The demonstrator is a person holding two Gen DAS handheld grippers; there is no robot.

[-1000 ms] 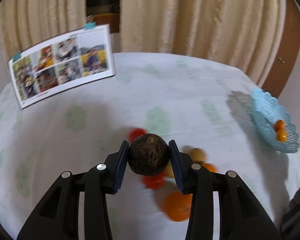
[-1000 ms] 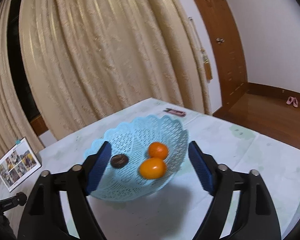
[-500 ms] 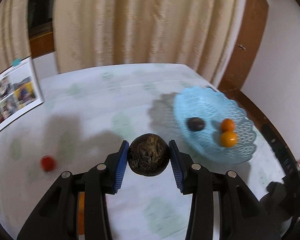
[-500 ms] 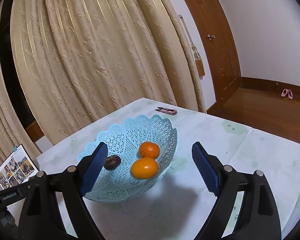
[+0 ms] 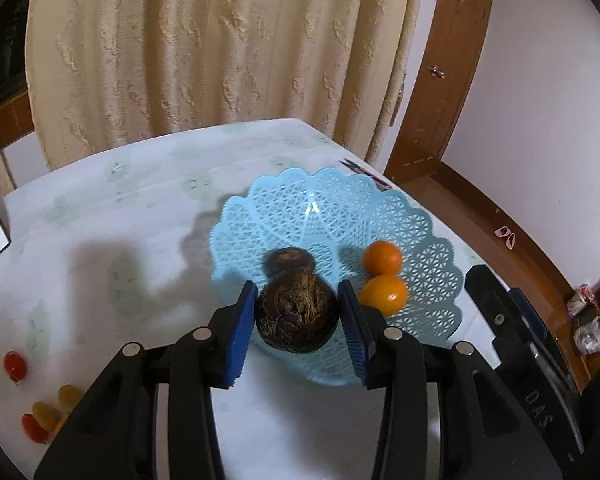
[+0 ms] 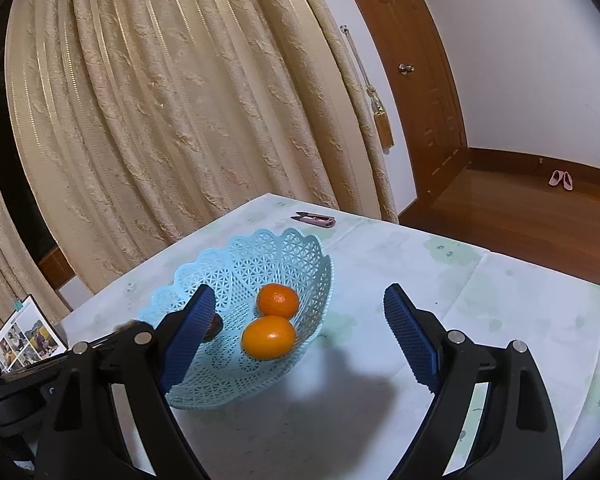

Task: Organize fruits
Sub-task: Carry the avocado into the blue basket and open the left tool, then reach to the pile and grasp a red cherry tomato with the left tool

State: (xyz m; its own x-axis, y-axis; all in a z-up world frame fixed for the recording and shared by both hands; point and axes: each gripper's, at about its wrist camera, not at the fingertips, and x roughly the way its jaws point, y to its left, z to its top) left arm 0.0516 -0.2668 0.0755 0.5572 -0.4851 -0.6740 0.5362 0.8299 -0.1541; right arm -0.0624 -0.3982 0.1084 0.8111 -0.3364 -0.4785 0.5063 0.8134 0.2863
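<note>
Left gripper (image 5: 298, 322), right gripper (image 6: 296, 344): black plastic frames, blue ribbed pads, silver screws, faint lettering, perhaps "DAS".

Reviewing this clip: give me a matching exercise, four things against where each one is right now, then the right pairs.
1. dark rough fruit
2. two oranges
3. pink clippers
4. small red and yellow fruits

A. on the cloth past the blue basket
B. between the opening left gripper jaws
C. loose on the table, away from the basket
D. inside the basket

1-B, 2-D, 3-A, 4-C

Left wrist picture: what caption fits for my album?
Left tool opening around a brown fruit over the blue basket.
</note>
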